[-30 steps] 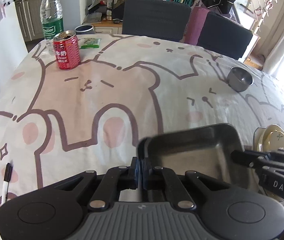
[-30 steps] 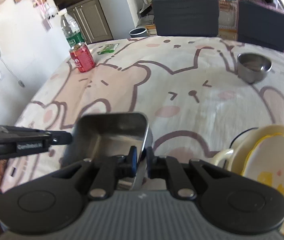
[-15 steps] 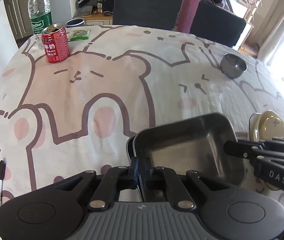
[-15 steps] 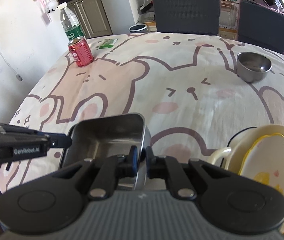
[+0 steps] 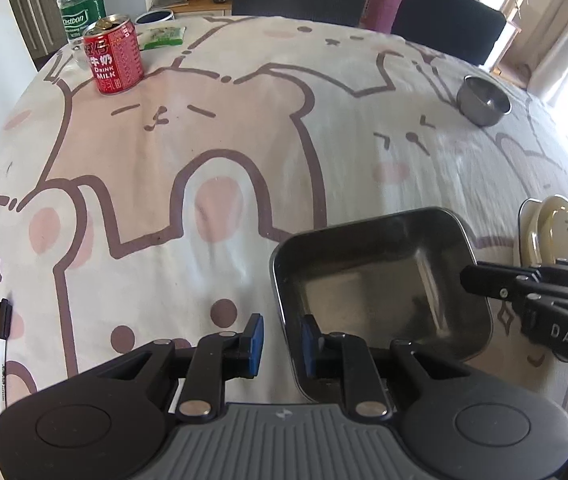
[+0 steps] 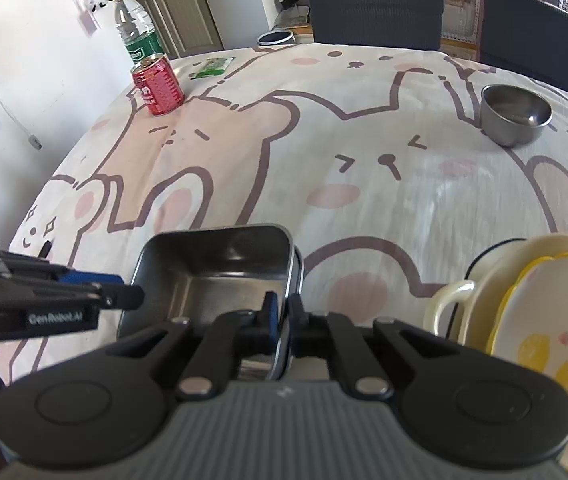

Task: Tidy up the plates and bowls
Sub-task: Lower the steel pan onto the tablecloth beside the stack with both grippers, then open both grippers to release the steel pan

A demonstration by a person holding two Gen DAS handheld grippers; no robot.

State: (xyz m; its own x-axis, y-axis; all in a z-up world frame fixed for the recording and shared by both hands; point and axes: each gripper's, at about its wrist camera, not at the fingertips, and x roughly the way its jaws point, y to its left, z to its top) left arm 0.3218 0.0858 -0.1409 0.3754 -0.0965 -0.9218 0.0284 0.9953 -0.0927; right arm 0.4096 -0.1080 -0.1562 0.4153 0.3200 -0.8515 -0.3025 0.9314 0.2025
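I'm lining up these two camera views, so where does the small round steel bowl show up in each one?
Left wrist: small round steel bowl, upper right, on the tablecloth.
Right wrist: the bowl, upper right, beyond the cream plates.
Shared landmark: red milk can, upper left in both.

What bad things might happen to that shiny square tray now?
1. The left gripper has its jaws open around the metal tray rim, so only the right gripper pinches it. Held by one edge, the tray might tip or slip.
2. The cream plates sit close beside the tray. A swing to that side might knock them.
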